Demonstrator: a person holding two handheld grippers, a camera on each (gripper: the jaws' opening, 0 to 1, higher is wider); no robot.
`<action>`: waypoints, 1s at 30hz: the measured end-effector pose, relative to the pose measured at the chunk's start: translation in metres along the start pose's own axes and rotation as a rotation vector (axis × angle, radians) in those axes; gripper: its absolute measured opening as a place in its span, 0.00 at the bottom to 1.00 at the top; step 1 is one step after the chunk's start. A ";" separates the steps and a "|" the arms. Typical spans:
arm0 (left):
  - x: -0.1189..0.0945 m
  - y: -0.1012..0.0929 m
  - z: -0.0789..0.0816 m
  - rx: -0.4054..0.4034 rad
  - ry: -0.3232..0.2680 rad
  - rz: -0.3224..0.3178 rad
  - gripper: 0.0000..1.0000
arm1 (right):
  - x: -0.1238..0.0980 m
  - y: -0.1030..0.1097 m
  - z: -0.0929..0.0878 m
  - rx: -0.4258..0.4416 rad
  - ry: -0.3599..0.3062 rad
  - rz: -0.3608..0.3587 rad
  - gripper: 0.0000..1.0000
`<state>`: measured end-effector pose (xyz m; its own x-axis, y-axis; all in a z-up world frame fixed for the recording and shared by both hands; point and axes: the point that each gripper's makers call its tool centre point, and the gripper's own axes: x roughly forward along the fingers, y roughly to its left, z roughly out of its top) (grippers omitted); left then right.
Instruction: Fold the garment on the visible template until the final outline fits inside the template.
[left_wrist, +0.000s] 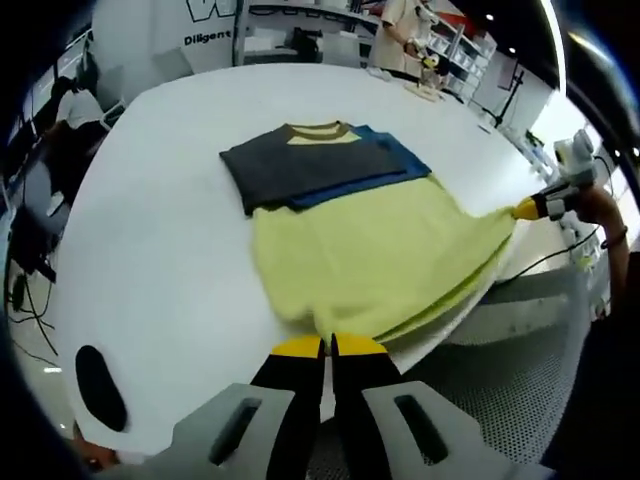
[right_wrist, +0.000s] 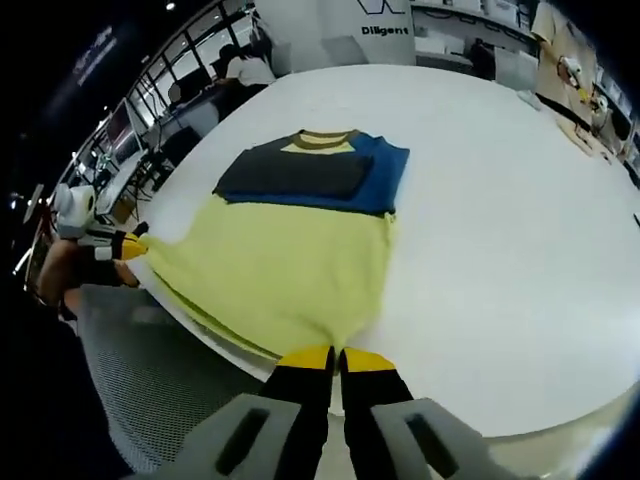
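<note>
While both grippers clamp the shirt's hem, their yellow-tipped jaws stand closed on the cloth. In the left gripper view, the left gripper (left_wrist: 329, 346) pinches one lower corner of the shirt (left_wrist: 380, 250) at the table (left_wrist: 170, 240) edge; the right gripper (left_wrist: 530, 208) grips the other corner, off to the right. In the right gripper view, the right gripper (right_wrist: 337, 356) holds its corner at bottom centre and the left gripper (right_wrist: 133, 245) shows at left. The shirt lies flat on the white table, collar farthest from the tools. Its lower part is pale yellow, its upper part blue with dark grey panels folded across the chest. The hem stretches between both grippers along the table's near edge.
</note>
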<state>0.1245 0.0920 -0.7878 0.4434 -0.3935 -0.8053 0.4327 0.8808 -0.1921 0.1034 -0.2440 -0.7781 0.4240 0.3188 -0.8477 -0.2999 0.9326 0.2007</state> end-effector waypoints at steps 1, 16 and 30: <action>-0.001 0.001 0.005 -0.003 -0.013 0.000 0.02 | -0.001 0.000 0.005 -0.007 -0.010 0.000 0.00; -0.004 0.022 0.064 0.001 -0.102 0.029 0.02 | -0.005 -0.010 0.073 -0.040 -0.124 -0.022 0.00; 0.004 0.041 0.120 0.044 -0.170 0.068 0.02 | 0.001 -0.021 0.140 -0.082 -0.215 -0.041 0.00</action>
<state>0.2386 0.0953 -0.7314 0.5975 -0.3755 -0.7085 0.4292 0.8961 -0.1129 0.2291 -0.2393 -0.7141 0.6068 0.3178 -0.7285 -0.3435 0.9314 0.1203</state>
